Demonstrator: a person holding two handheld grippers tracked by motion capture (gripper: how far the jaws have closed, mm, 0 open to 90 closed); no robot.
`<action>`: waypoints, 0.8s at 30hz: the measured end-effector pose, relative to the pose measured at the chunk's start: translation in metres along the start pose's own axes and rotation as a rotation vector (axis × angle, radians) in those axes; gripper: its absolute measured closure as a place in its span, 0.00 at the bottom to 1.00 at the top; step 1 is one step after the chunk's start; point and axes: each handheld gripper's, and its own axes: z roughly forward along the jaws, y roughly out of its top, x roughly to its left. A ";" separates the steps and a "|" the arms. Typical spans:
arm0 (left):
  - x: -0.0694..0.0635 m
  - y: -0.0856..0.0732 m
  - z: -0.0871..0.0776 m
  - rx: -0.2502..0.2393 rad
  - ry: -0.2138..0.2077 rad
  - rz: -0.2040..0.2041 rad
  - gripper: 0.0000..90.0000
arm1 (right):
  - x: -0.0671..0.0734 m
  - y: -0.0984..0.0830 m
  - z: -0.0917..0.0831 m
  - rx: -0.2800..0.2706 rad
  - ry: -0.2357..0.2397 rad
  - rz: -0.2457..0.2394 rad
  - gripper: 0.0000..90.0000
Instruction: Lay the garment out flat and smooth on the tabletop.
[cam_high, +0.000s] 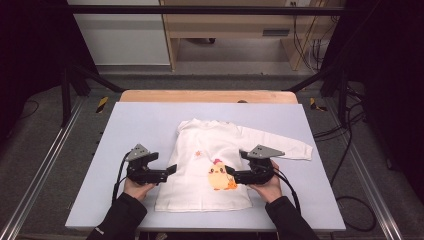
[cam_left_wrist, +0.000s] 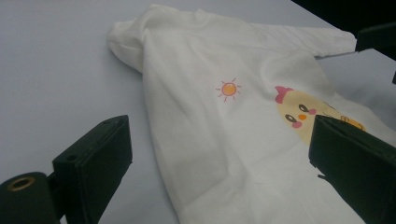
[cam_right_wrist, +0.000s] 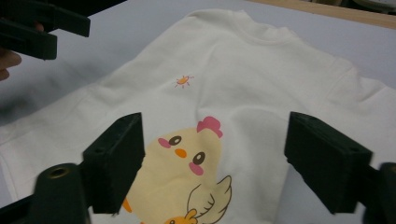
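shirt (cam_high: 210, 165): lay flat mid-table, left sleeve folded in, right sleeve out
L gripper (cam_high: 172, 169): jaws apart, empty, at shirt edge
R gripper (cam_high: 229, 172): jaws apart, empty, over chick print
step: mid-fold, prob
next: grab right sleeve, fold in

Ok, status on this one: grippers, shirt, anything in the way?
Left gripper open, empty. Right gripper open over chick print. White shirt flat, one sleeve out. Nothing in the way.

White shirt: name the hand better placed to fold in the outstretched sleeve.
Right, probably. The right gripper hovers open over the white shirt on the side where the outstretched sleeve lies; the left gripper, also open, sits at the opposite edge.
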 end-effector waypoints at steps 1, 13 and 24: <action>0.001 0.001 -0.001 0.002 0.001 0.001 0.07 | 0.002 -0.001 0.002 0.008 0.009 -0.002 0.33; 0.016 0.021 -0.003 0.021 0.020 0.006 0.07 | 0.018 -0.013 0.023 0.108 0.062 -0.029 0.87; 0.023 0.048 0.015 0.030 0.049 0.034 0.07 | 0.027 -0.022 0.034 0.180 0.103 -0.061 1.00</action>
